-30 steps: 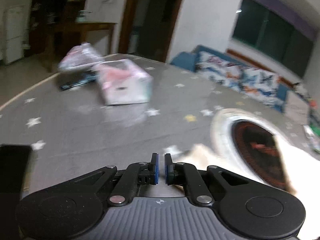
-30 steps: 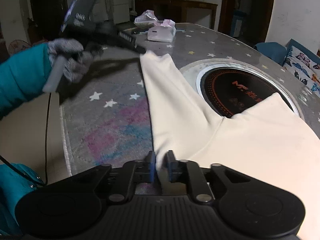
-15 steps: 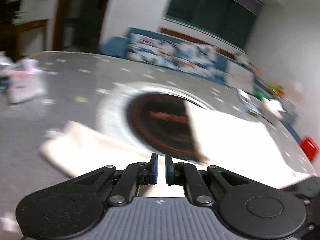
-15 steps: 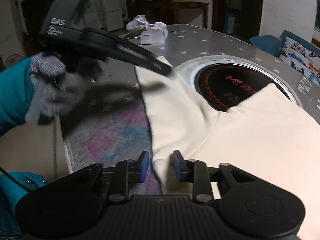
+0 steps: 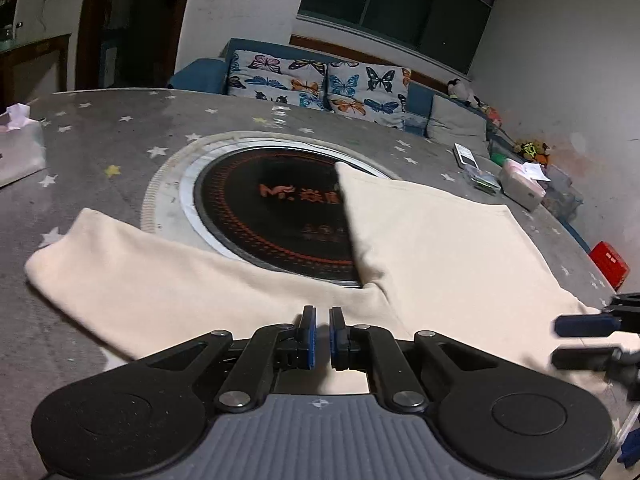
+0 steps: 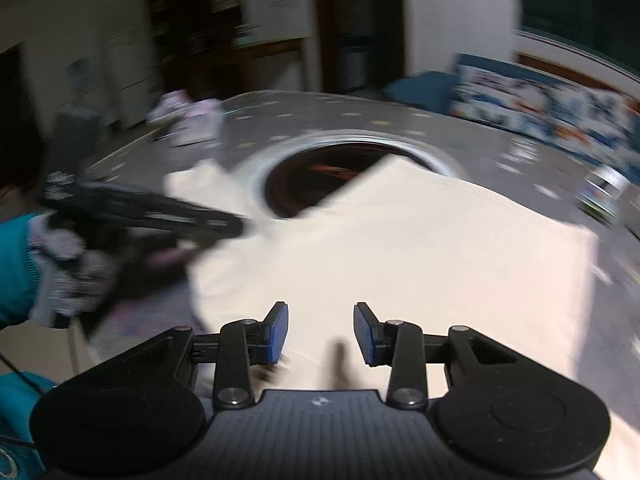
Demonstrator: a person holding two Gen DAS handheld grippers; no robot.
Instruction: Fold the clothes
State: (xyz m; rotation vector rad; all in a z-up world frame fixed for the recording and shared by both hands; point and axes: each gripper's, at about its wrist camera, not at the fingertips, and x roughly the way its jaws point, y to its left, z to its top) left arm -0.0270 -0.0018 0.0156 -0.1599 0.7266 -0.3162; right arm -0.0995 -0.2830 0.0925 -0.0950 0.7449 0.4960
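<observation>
A cream garment [image 5: 436,240] lies spread flat on a round grey worktop [image 5: 120,148] patterned with small stars. One sleeve [image 5: 132,276] stretches out toward 9 o'clock in the left wrist view, while the body fills the area from the centre toward 3 o'clock, with one corner lying over a black round cooktop [image 5: 272,208] sunk into the middle of the worktop. The left tongs [image 5: 322,334] sit at 6 o'clock in their own view, just over the place where sleeve meets body; their blue pads are together with only a thin slit between them, and no cloth is visibly caught there. The right tongs [image 6: 321,330] are blurred in their own view; their jaws are opening, standing apart above the cream cloth with nothing pinched between them. The same right tongs show at the 3 o'clock edge of the left view, over the garment's edge. In the right view, at 9 o'clock, a gloved hand [image 6: 76,276] with a teal sleeve holds the left tool. A pale tissue box [image 5: 18,148] sits on the worktop at 9 o'clock in the left view. Beyond the worktop at 12 o'clock is a blue sofa [image 5: 200,76] with butterfly cushions [image 5: 320,84], and small clutter lies near the worktop rim toward 2 o'clock.
</observation>
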